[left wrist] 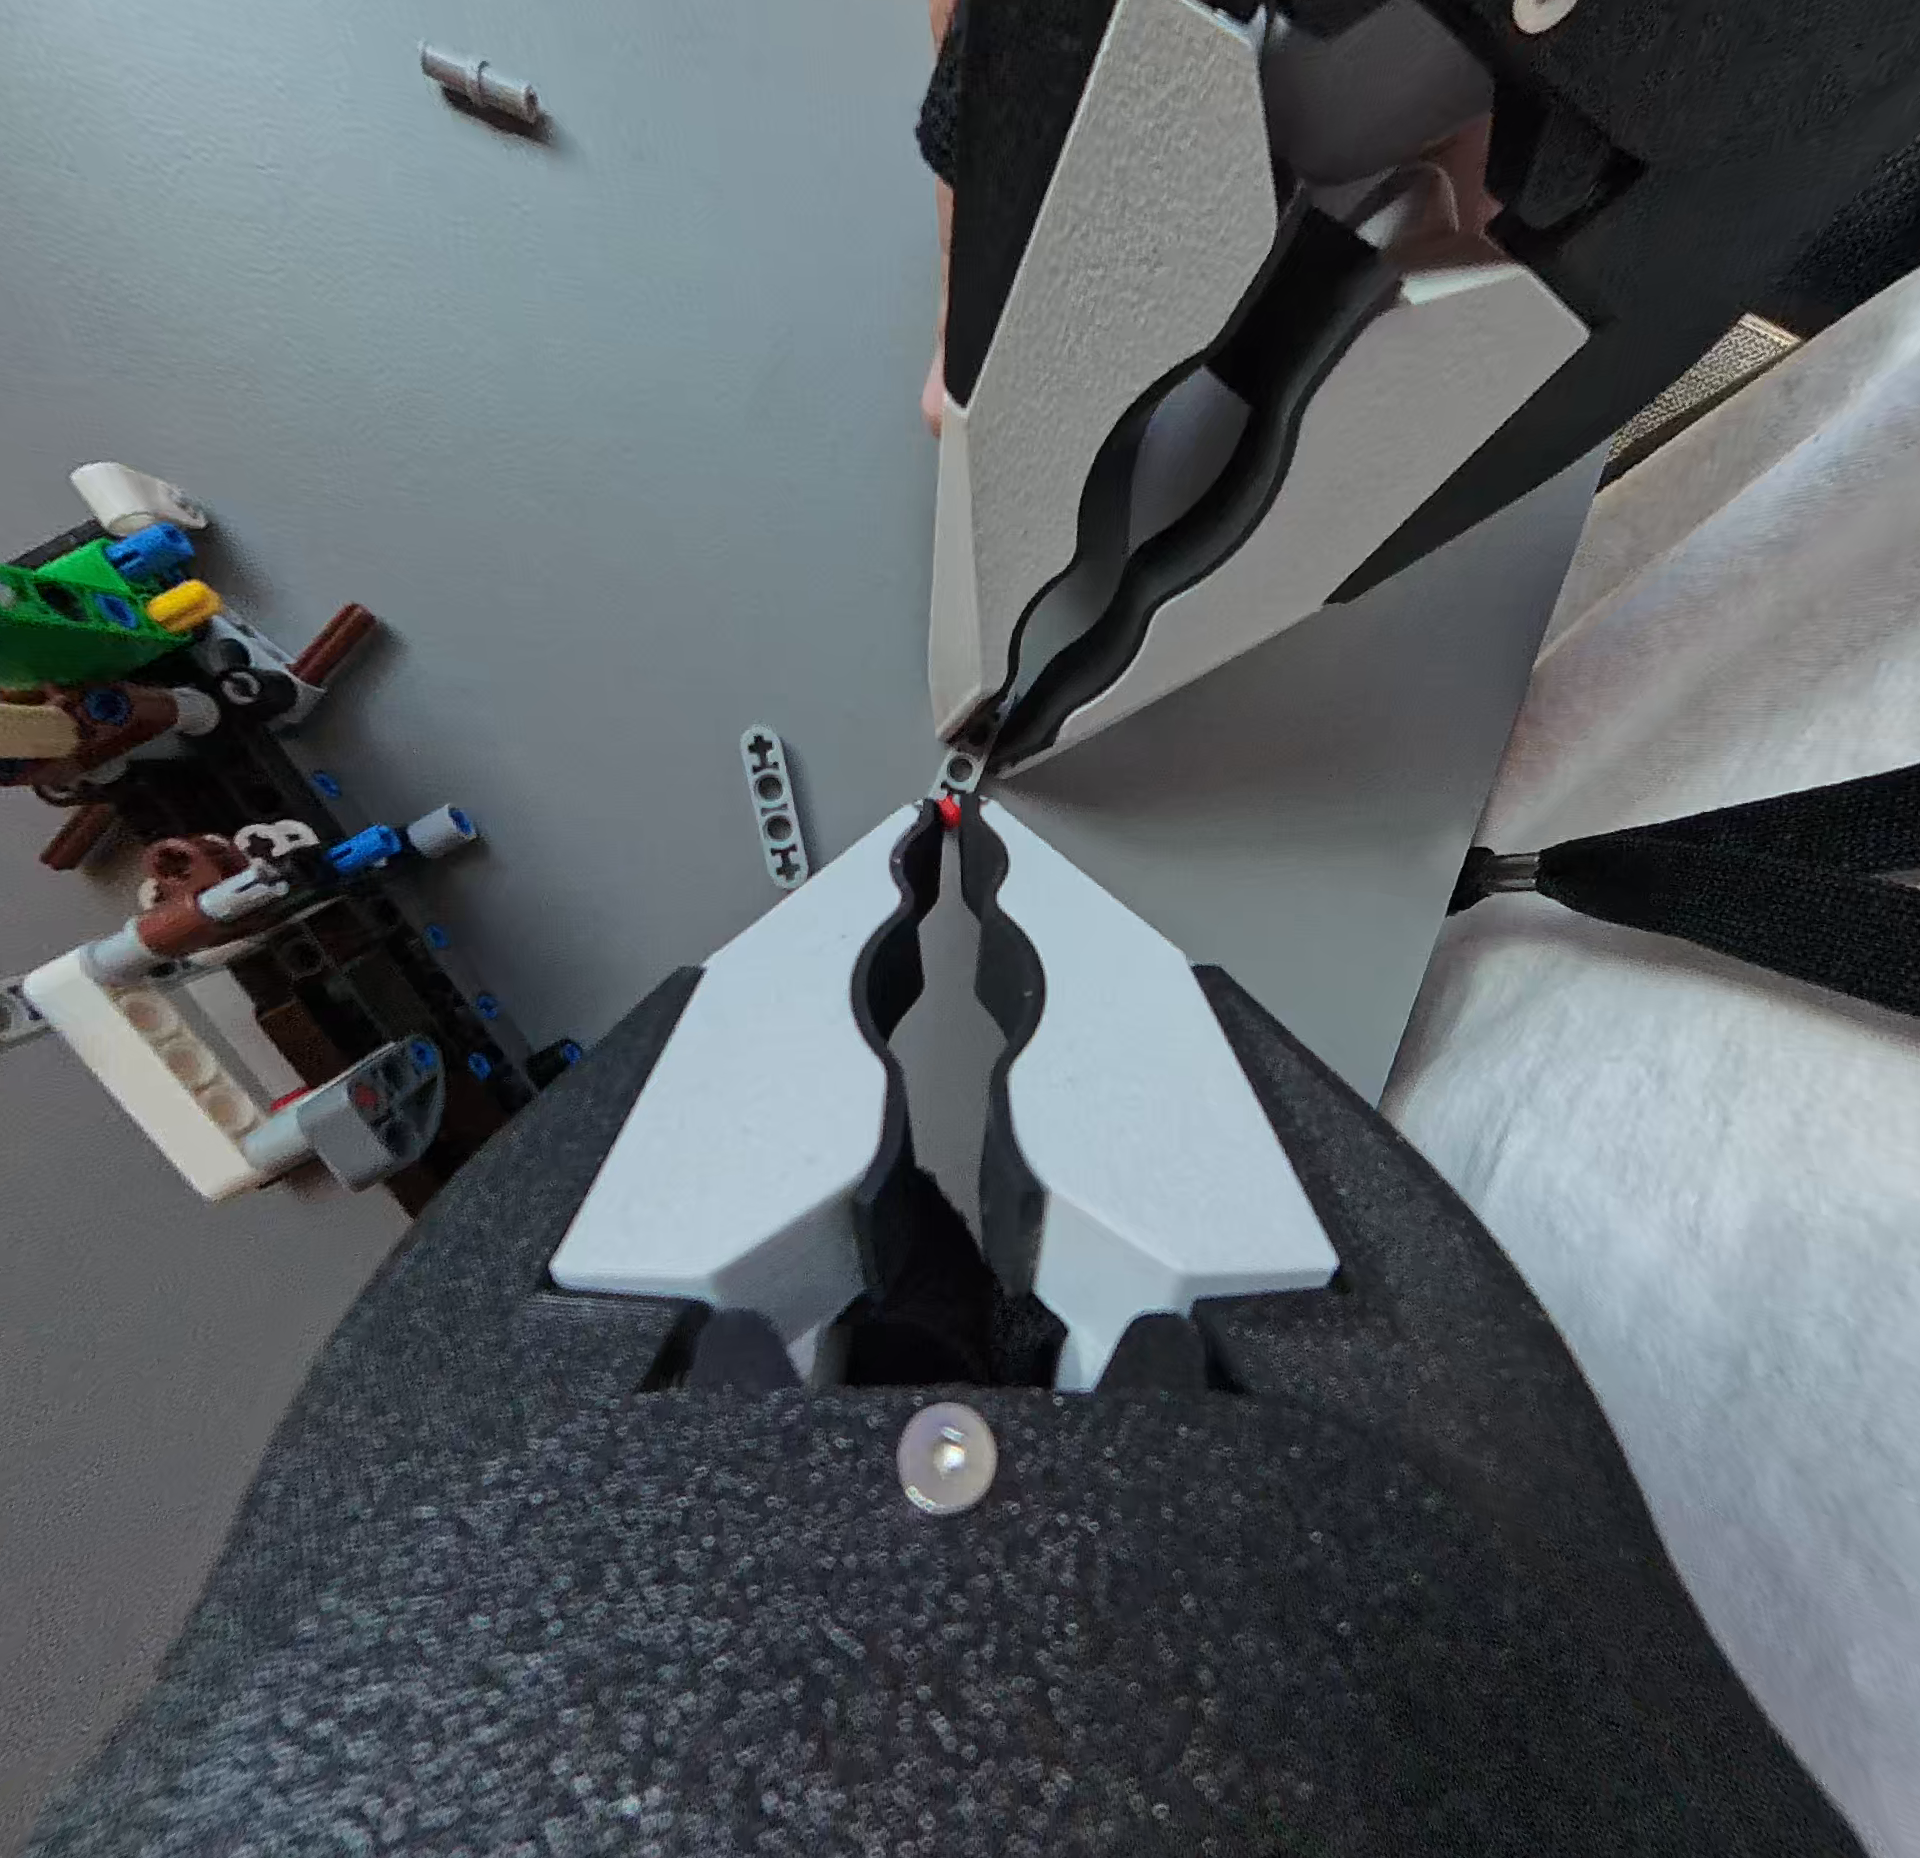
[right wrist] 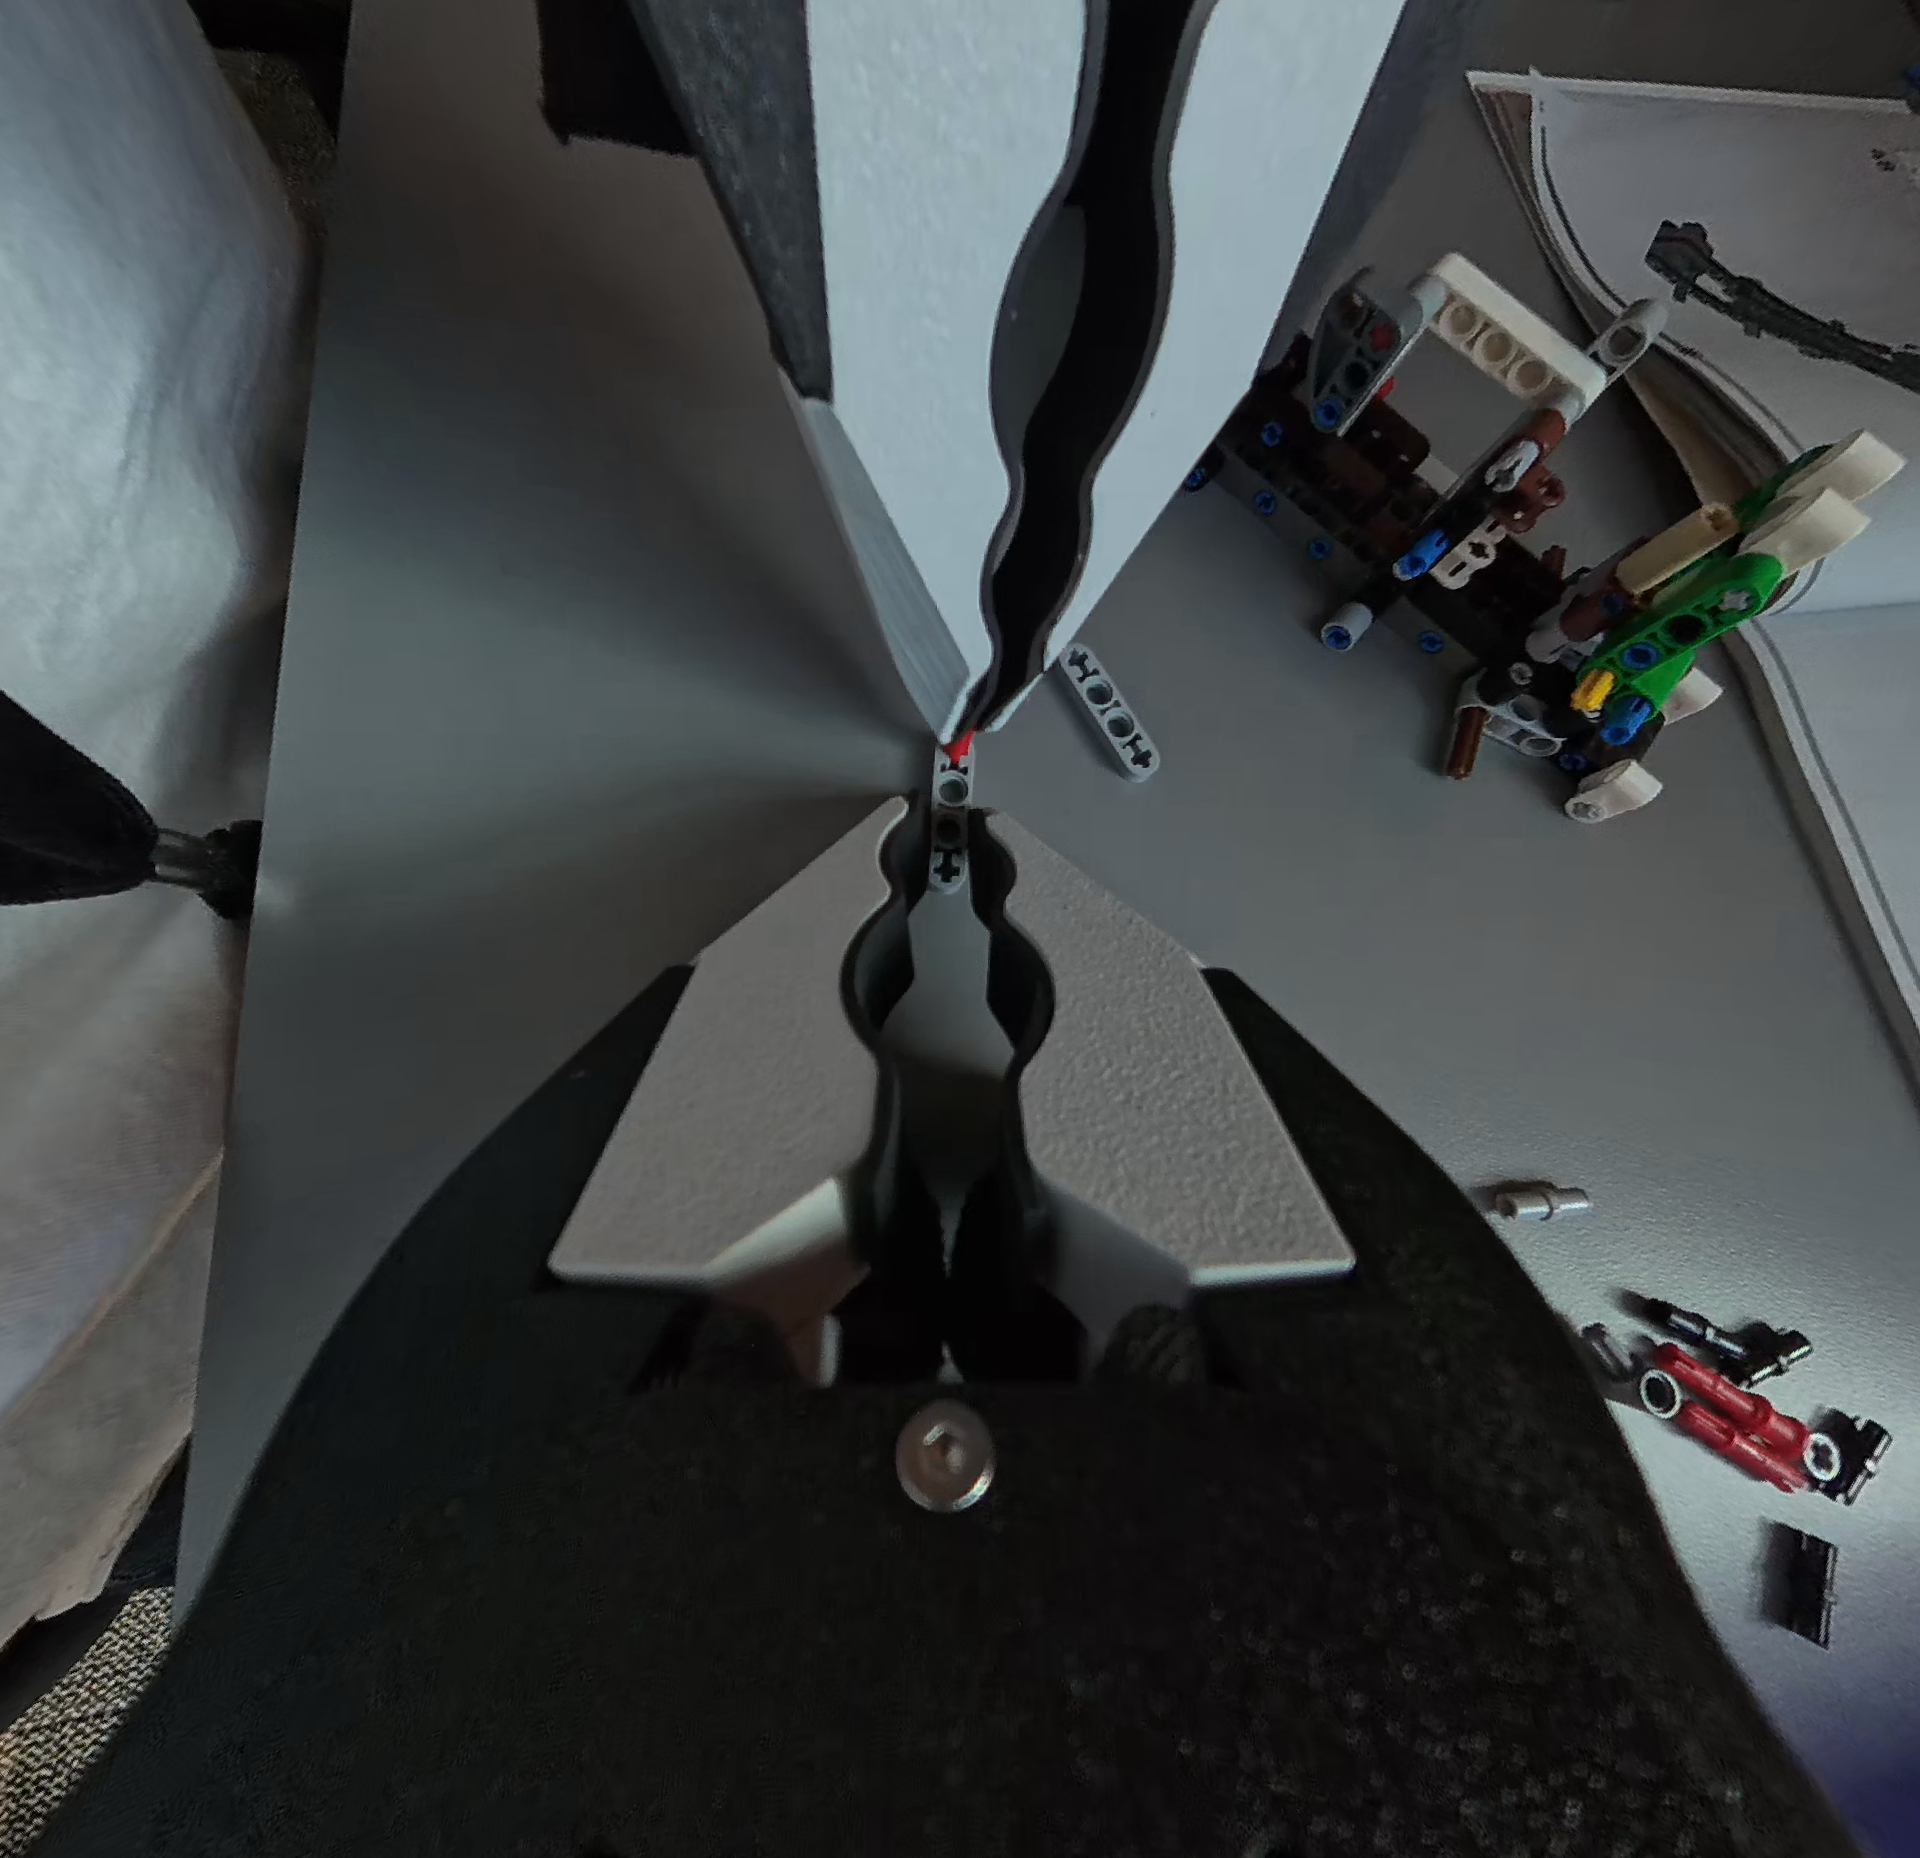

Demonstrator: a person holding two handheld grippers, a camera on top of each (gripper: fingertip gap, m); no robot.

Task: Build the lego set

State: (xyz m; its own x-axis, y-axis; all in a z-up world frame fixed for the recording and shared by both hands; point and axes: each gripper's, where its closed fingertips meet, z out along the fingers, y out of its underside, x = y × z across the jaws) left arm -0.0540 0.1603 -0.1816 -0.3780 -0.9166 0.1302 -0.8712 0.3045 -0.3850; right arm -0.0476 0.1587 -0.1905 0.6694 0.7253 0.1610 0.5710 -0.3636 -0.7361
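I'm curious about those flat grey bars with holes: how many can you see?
2. One grey bar lies loose on the table, beside the half-built model. The other is pinched in the right gripper, tip to tip with the left gripper. More may be hidden.

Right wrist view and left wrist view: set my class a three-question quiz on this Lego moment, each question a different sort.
1. True or false: the right gripper is shut on a grey beam.
2. What colour is the pin in the left gripper? A blue, B red, C yellow.
3. Fill in: a second grey beam lies flat on the ____, near the part-built model.

Key: 1 true; 2 B; 3 table.
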